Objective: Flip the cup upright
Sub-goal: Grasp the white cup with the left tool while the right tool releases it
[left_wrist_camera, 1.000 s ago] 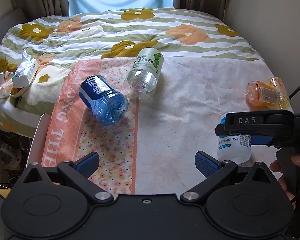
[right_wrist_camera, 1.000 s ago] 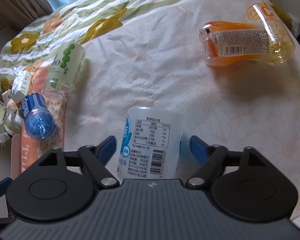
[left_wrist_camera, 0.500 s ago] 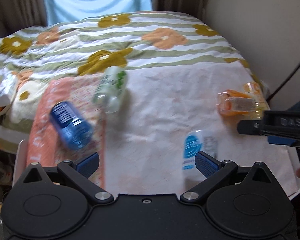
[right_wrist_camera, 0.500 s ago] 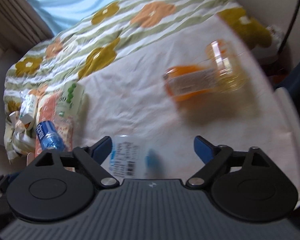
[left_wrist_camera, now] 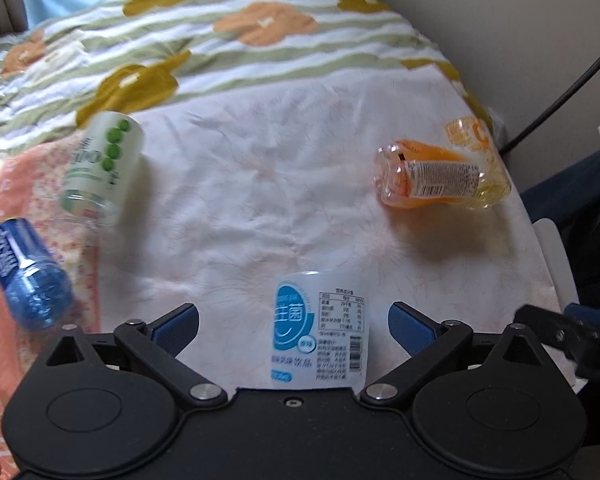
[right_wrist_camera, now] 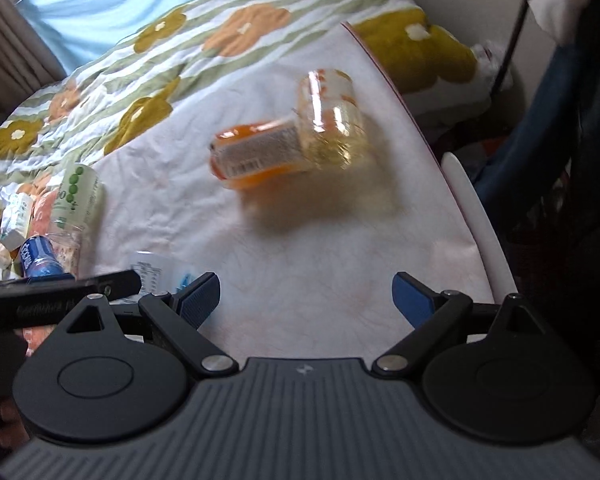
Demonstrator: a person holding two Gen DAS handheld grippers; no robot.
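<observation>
Cup (left_wrist_camera: 319, 328) now between left tool (left_wrist_camera: 294, 322) — untouched.

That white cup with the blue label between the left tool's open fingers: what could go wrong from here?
The white cup stands on wrinkled cloth over soft bedding, so a nudge from one finger of the left tool closing off-center might tip it. The right tool is close beside it, so the two could bump. The orange cup lies near the bed's edge and might roll off.
</observation>
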